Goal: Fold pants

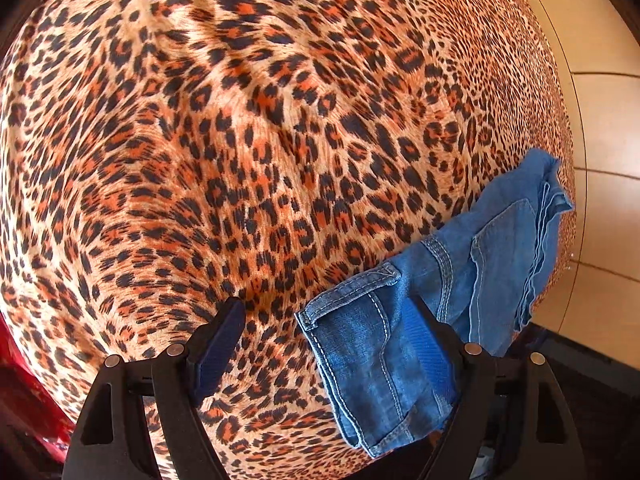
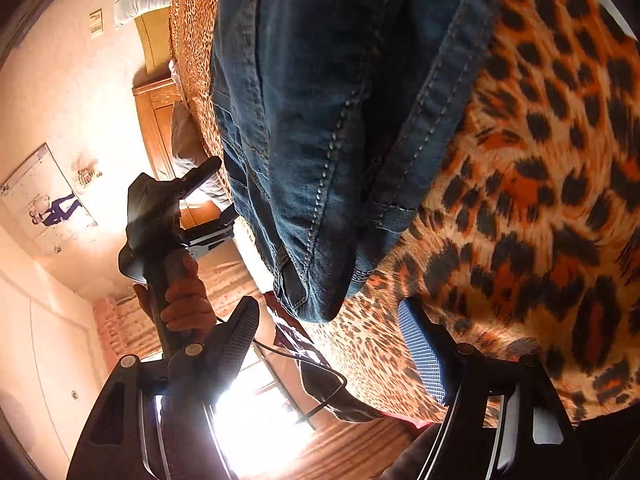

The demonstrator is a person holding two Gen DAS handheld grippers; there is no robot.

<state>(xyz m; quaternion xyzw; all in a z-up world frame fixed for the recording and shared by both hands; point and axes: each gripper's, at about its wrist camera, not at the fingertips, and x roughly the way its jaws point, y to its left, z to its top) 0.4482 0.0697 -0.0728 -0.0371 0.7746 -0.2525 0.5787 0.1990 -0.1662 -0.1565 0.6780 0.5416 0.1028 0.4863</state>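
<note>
Folded blue jeans (image 1: 460, 264) lie on the leopard-print bed cover (image 1: 240, 140) near its right edge. My left gripper (image 1: 324, 348) is open, its jaws wide apart. The jeans' waistband end lies over its right finger (image 1: 428, 344); the left finger (image 1: 220, 344) rests over the cover. In the right wrist view the jeans (image 2: 320, 120) fill the top centre, close to the camera. My right gripper (image 2: 332, 340) is open just below the jeans' folded corner, with nothing between its pads. The left gripper (image 2: 176, 208) and the hand holding it show at left.
Tiled floor (image 1: 600, 120) lies beyond the bed's right edge. A red cloth (image 1: 24, 380) shows at lower left. The right wrist view shows a wooden headboard (image 2: 156, 120), a wall poster (image 2: 48, 200), a cable (image 2: 320, 380) and a bright window (image 2: 256, 420).
</note>
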